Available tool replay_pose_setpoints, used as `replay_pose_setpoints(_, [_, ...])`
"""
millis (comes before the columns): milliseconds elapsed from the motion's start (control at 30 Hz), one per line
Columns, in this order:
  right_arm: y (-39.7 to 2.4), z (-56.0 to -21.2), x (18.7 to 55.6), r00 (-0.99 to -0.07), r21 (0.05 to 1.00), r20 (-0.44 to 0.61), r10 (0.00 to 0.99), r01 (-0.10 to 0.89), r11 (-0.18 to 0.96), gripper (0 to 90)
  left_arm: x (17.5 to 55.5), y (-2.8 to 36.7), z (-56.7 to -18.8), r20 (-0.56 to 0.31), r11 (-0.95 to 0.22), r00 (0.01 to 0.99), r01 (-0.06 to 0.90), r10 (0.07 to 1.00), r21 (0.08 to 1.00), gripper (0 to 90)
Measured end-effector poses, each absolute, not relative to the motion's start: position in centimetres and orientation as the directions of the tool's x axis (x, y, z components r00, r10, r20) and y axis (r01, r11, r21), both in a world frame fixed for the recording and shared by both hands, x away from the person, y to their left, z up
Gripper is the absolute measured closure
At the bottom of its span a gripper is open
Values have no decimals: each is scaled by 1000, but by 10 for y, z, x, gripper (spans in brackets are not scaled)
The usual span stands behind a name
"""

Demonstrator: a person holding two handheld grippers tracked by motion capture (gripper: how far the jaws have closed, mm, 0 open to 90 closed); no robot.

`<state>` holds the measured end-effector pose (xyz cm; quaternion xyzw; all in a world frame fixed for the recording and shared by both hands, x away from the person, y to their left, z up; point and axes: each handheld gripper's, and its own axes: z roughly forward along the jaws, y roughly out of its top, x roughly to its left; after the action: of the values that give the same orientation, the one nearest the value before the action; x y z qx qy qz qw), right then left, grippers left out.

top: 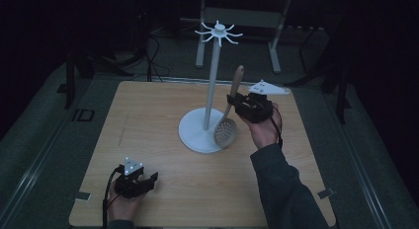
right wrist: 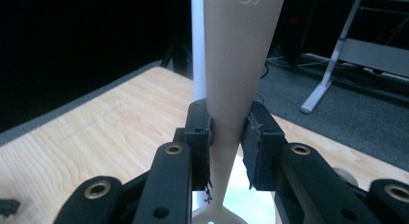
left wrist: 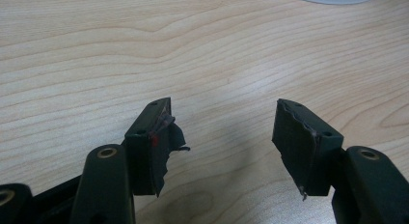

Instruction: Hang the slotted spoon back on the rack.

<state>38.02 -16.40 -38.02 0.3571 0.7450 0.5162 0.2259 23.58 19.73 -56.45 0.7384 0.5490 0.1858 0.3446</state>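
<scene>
Beside the white stand's pole, the slotted spoon hangs upright, bowl down over the round base, handle up. Right gripper is clamped on that handle, jaws pressed to both sides. Down at the near left of the wooden table, the left gripper rests low with jaws spread wide, nothing between them.

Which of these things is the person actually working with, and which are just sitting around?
In use:
slotted spoon, clamped in the right gripper
white hook stand beside it

Just around:
left gripper, open over bare table
metal frame legs behind the table
floor cables
</scene>
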Motion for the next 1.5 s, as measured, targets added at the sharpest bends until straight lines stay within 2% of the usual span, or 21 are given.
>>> replay_pose_setpoints(933, [-156, -330, 390, -646, 954, 13, 763, 237, 185, 742, 235, 200, -564, -107, -152, 322, 682, 941, 715, 400])
replay_pose_setpoints(1500, [-150, -326, 398, -642, 945, 12, 766, 258, 201, 742, 235, 199, -564, -105, -155, 324, 682, 940, 714, 399])
